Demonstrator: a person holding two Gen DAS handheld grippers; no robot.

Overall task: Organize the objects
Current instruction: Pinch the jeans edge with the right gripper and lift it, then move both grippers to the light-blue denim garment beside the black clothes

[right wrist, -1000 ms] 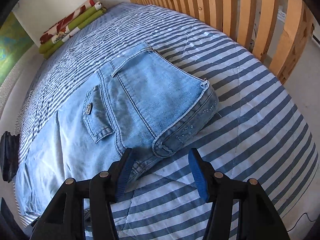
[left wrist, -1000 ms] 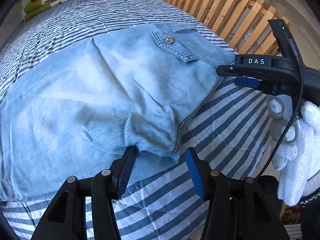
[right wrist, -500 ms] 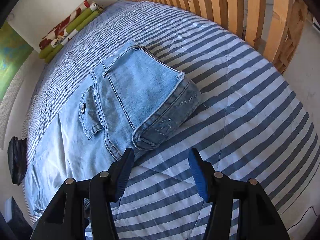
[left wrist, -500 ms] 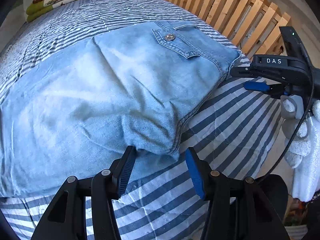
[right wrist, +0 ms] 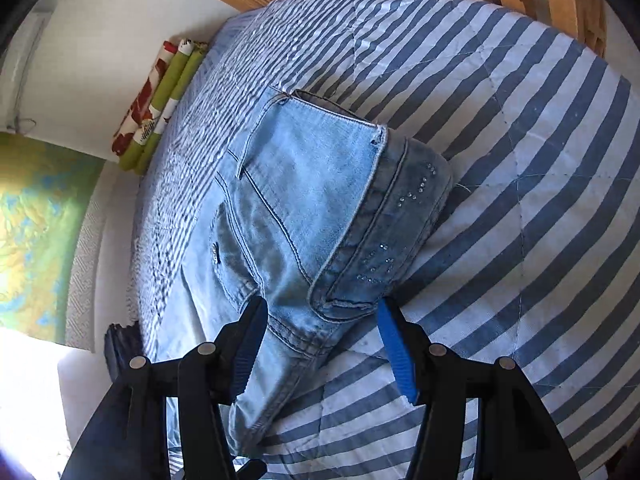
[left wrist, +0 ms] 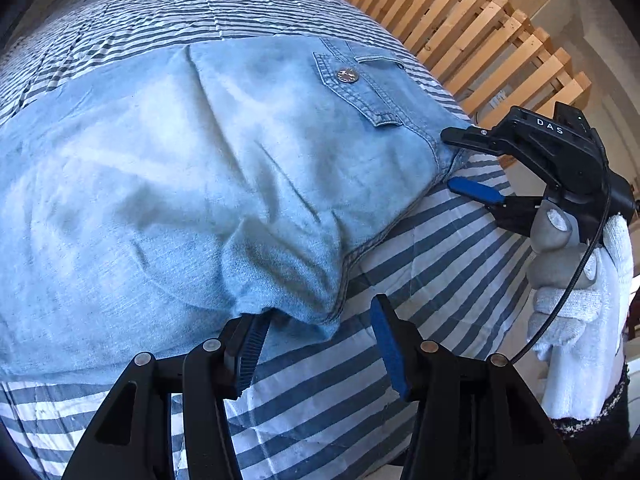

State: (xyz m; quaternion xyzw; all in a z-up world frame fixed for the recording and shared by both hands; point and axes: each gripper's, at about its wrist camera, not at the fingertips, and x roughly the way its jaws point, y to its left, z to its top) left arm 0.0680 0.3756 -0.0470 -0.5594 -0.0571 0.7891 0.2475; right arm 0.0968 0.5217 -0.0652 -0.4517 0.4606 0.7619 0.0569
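Folded light-blue jeans [left wrist: 208,184] lay on a blue-and-white striped quilt [left wrist: 440,280], waistband end toward the wooden slatted rail [left wrist: 480,32]. The left gripper [left wrist: 316,344] hung over the near folded edge with its jaws apart; the denim corner sat between the blue pads, which did not press on it. The right gripper [right wrist: 320,344], held in a white-gloved hand [left wrist: 580,312], straddled the waistband corner; its jaws were opening, with the cloth between them and unpinched. In the left wrist view one finger lay above the hem and one below. Bare quilt lay open on the rail side of the jeans. Folded green-and-red bedding [right wrist: 160,100] lay at the far end, well apart.
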